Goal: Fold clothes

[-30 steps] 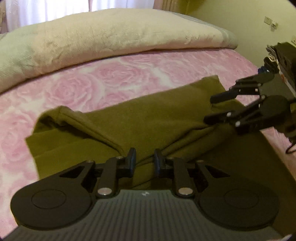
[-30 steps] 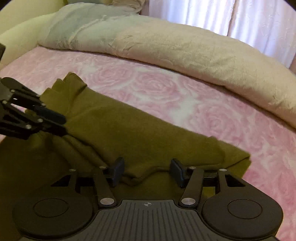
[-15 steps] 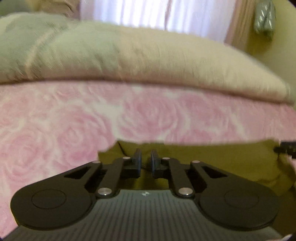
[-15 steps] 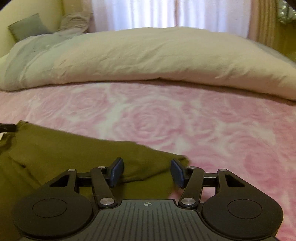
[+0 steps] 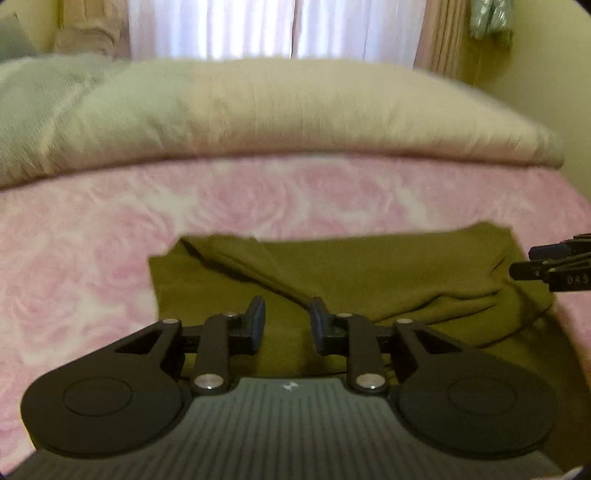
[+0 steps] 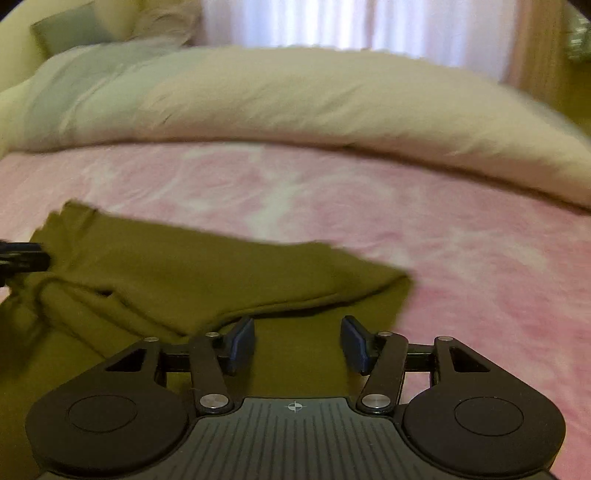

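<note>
An olive-green garment (image 5: 369, 269) lies folded and creased on the pink rose bedsheet (image 5: 92, 258). My left gripper (image 5: 287, 323) hovers over its near left part, its jaws opening; a fold ridge runs up to the right finger, and no pad presses on cloth. In the right wrist view the garment (image 6: 184, 266) spreads to the left, and my right gripper (image 6: 298, 343) stands open over its near right part with only flat cloth below. Each gripper's tips show in the other's view: the right gripper (image 5: 550, 262), the left gripper (image 6: 22, 256).
A thick cream and grey duvet (image 5: 295, 110) is rolled along the back of the bed. White curtains (image 5: 277, 26) hang behind it, and a grey pillow (image 6: 70, 31) sits at the far left. Bare pink bedsheet (image 6: 480, 258) lies to the right of the garment.
Both views have swung round to face the duvet. The left jaws narrowed, then widened. Both grippers have drawn back, and more of the garment now lies ahead of them.
</note>
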`<state>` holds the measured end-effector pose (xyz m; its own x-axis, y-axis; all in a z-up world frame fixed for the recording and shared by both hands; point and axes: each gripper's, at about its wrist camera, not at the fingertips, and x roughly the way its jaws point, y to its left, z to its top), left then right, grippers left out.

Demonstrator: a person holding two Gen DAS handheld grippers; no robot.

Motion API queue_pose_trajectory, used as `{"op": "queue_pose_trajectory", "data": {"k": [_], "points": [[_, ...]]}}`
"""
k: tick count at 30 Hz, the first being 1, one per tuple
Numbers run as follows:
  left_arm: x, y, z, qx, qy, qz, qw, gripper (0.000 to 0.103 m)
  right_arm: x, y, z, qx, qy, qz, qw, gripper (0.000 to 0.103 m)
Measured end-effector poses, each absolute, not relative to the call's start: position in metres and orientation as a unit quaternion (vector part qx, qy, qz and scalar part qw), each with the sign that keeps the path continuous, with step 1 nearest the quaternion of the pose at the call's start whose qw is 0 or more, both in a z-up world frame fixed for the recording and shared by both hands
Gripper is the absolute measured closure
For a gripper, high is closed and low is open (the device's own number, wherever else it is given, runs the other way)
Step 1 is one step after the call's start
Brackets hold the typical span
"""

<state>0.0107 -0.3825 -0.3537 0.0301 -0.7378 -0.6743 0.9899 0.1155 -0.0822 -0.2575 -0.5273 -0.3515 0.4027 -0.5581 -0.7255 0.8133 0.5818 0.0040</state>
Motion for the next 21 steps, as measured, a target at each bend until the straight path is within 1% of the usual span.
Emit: {"op": "queue_pose_trajectory", "data": {"k": [3, 5, 8, 10, 12, 15, 17, 20, 21], "points": [[0.004, -0.356, -0.358, 0.228, 0.310, -0.645, 0.660, 0.082, -0.263, -0.499, -0.341, 0.229, 0.331, -0.411, 0.818, 0.047], [0.000, -0.329, -0.368, 0.249, 0.322, -0.644, 0.648, 0.085, -0.261, -0.465, -0.351, 0.248, 0.358, -0.407, 0.803, 0.047], [-0.005, -0.272, -0.377, 0.274, 0.343, -0.636, 0.635, 0.085, -0.276, -0.392, -0.369, 0.232, 0.406, -0.426, 0.774, 0.047], [-0.008, -0.227, -0.377, 0.282, 0.353, -0.628, 0.633, 0.085, -0.302, -0.342, -0.369, 0.234, 0.407, -0.443, 0.763, 0.047], [-0.012, -0.180, -0.373, 0.290, 0.365, -0.619, 0.632, 0.085, -0.331, -0.299, -0.365, 0.272, 0.415, -0.451, 0.742, 0.047], [-0.014, -0.134, -0.364, 0.304, 0.395, -0.601, 0.625, 0.085, -0.356, -0.247, -0.357, 0.298, 0.448, -0.453, 0.711, 0.047], [-0.016, -0.123, -0.354, 0.313, 0.408, -0.590, 0.622, 0.085, -0.358, -0.233, -0.347, 0.296, 0.470, -0.455, 0.696, 0.047], [-0.020, -0.125, -0.333, 0.287, 0.388, -0.601, 0.637, 0.086, -0.351, -0.233, -0.323, 0.287, 0.444, -0.477, 0.702, 0.047], [-0.023, -0.132, -0.331, 0.277, 0.379, -0.608, 0.640, 0.084, -0.344, -0.238, -0.319, 0.278, 0.431, -0.481, 0.712, 0.047]]}}
